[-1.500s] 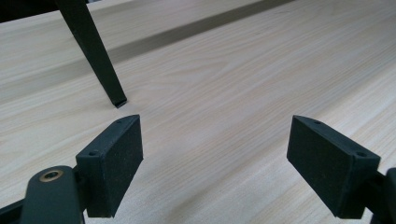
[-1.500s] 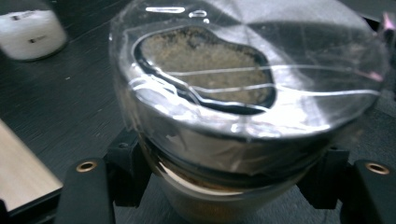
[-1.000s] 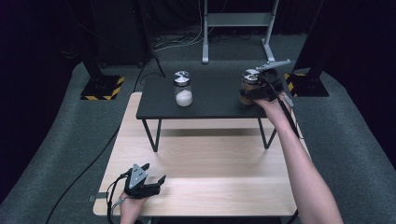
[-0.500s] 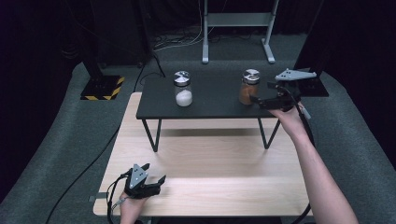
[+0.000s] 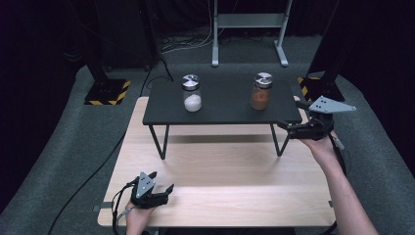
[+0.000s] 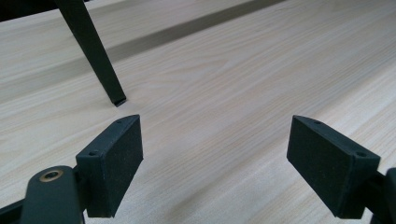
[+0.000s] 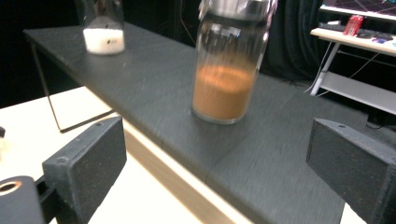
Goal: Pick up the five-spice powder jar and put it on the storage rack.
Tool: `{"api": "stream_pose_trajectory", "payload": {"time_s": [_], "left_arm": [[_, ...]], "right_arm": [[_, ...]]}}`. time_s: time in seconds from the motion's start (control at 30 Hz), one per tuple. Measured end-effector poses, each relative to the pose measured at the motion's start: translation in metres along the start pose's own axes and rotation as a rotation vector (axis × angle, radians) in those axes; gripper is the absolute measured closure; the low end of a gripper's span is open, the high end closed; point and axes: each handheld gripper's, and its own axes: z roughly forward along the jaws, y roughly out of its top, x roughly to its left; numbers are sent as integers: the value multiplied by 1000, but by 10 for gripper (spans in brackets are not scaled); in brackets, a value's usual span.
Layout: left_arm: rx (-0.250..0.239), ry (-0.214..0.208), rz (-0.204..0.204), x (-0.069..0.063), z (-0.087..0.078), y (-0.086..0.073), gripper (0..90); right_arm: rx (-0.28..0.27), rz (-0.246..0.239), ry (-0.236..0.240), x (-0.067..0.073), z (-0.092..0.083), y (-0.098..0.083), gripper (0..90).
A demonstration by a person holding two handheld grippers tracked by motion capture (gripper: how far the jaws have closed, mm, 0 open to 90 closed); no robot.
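Standing on the black shelf (image 5: pixel 220 110) at one o'clock, the brown-powder jar (image 5: pixel 261 91) risked a knock from a careless right-hand return. Right gripper (image 5: pixel 286 128), at three o'clock, had just been opening, spread and empty; left gripper (image 5: pixel 164 192), seven o'clock, likewise spread.

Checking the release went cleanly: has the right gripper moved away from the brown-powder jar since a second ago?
Yes. The right gripper, jaws just opened and empty, has drawn back off the glass jar of brown powder, toward the black shelf's right front corner.
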Motion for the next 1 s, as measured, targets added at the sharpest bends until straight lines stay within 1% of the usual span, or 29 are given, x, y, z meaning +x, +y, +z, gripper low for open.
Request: {"api": "stream_pose_trajectory", "payload": {"time_s": [0.07, 0.1, 0.2, 0.27, 0.37, 0.43, 0.53, 0.67, 0.7, 0.8, 1.0], "left_arm": [[0, 2, 3, 0, 0, 0, 177], [0, 2, 3, 0, 0, 0, 177], [0, 1, 3, 0, 0, 0, 177], [0, 1, 0, 0, 0, 0, 177], [1, 2, 2, 0, 0, 0, 177], [2, 2, 2, 0, 0, 0, 177], [2, 3, 2, 0, 0, 0, 177], [2, 3, -1, 0, 0, 0, 177], [2, 2, -1, 0, 0, 0, 177], [2, 2, -1, 0, 0, 0, 177], [2, 1, 0, 0, 0, 0, 177]], "right_arm": [[2, 6, 17, -1, -3, -9, 50], [7, 1, 22, -1, -4, -14, 54], [23, 8, 25, -1, -6, -28, 56], [22, 1, 14, 2, -10, -38, 56], [14, 6, 6, 4, -16, -54, 54], [4, 7, 8, 7, -20, -66, 45], [7, -2, -15, 14, -26, -82, 43], [14, 13, -29, 20, -30, -104, 43], [25, 18, -29, 21, -30, -110, 40], [34, 40, -25, 22, -32, -125, 36], [42, 50, -30, 27, -36, -145, 31]]}}
